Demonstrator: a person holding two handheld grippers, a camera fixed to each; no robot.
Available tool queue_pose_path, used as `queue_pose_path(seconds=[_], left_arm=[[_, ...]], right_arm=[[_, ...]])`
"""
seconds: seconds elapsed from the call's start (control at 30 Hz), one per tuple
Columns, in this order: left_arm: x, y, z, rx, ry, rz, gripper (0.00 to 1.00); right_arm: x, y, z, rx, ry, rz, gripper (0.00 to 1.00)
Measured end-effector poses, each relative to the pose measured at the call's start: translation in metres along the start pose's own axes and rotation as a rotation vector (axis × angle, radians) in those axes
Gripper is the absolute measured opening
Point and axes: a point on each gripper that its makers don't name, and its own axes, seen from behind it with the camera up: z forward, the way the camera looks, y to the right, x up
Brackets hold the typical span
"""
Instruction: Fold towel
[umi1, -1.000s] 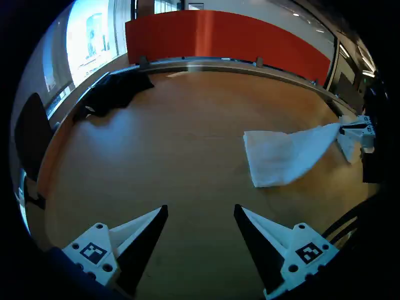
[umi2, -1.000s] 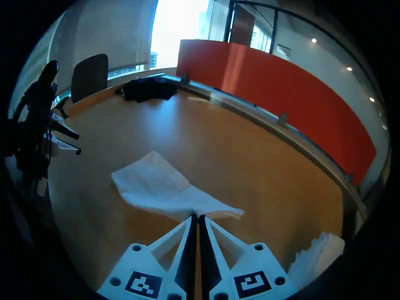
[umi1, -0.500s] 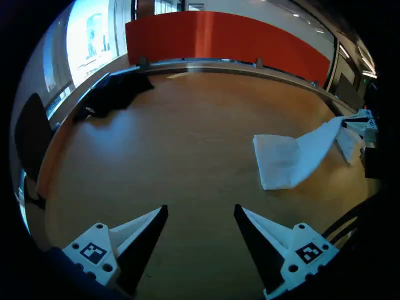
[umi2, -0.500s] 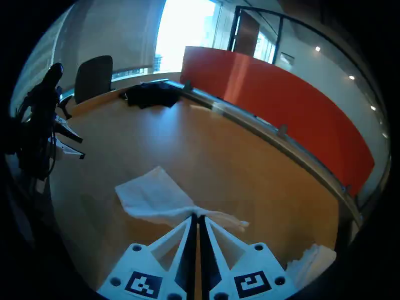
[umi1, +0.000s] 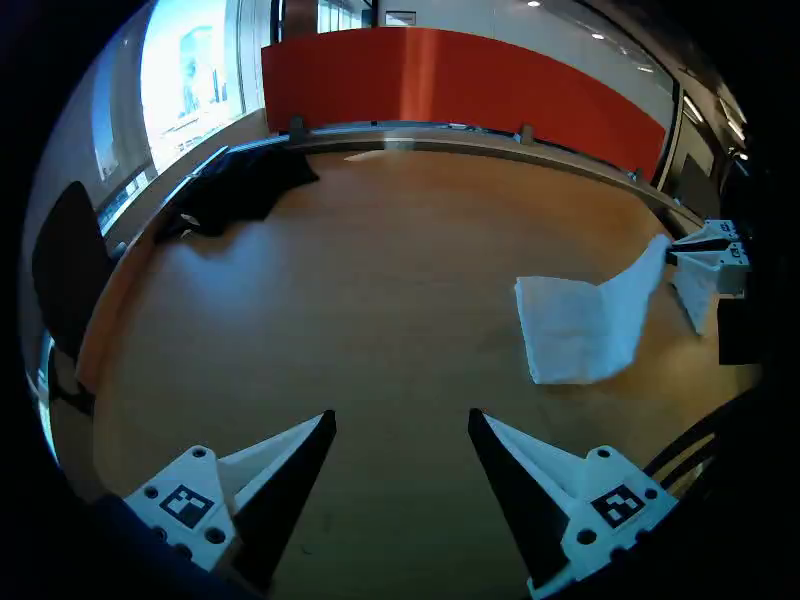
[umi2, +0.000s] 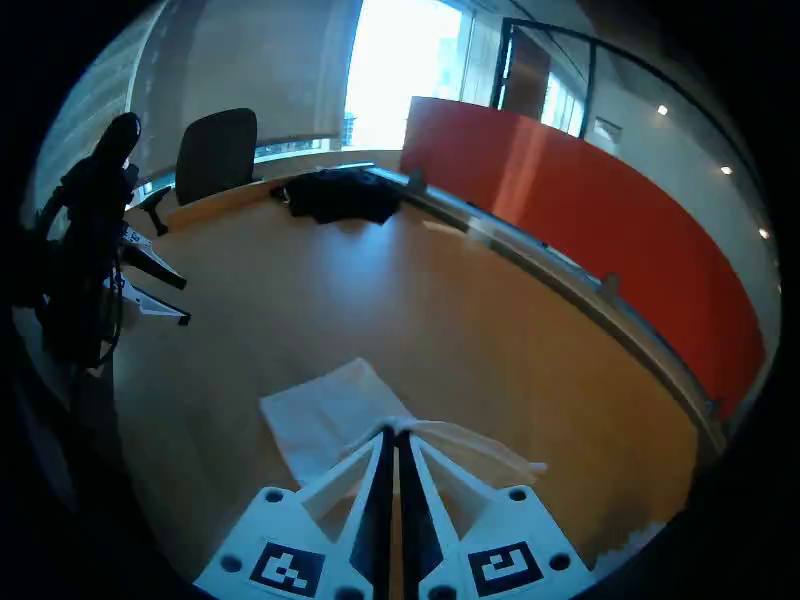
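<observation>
White towel (umi1: 575, 330) lies centre right in the left gripper view on a wooden table (umi1: 380, 260), one corner lifted by the right gripper (umi2: 395, 440), clenched on it. The left gripper (umi1: 400, 420) sits released, fingers spread, at the bottom; a black garment (umi1: 235, 185) lies upper left

The white towel (umi1: 575, 335) lies on the wooden table (umi1: 380, 280) — one half flat, the other raised off it.
</observation>
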Motion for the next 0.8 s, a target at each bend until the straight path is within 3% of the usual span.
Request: queue_pose_path(seconds=[0.4,0.5,0.67,0.73,0.8], left_arm=[[0.001,-0.016,-0.008,0.023,0.011,-0.024,0.99],[-0.002,-0.021,-0.008,0.03,0.009,-0.032,0.99],[-0.003,-0.026,-0.009,0.036,0.007,-0.038,0.98],[-0.002,-0.027,-0.009,0.037,0.007,-0.037,0.98],[-0.001,-0.026,-0.008,0.036,0.008,-0.035,0.98]], right_arm=[[0.011,-0.057,0.039,0.12,-0.015,-0.035,0.06],[0.004,-0.065,0.048,0.136,-0.036,-0.032,0.21],[-0.007,-0.068,0.054,0.142,-0.062,-0.012,0.59],[-0.011,-0.066,0.053,0.137,-0.068,-0.004,0.68],[-0.015,-0.063,0.052,0.131,-0.073,0.003,0.71]])
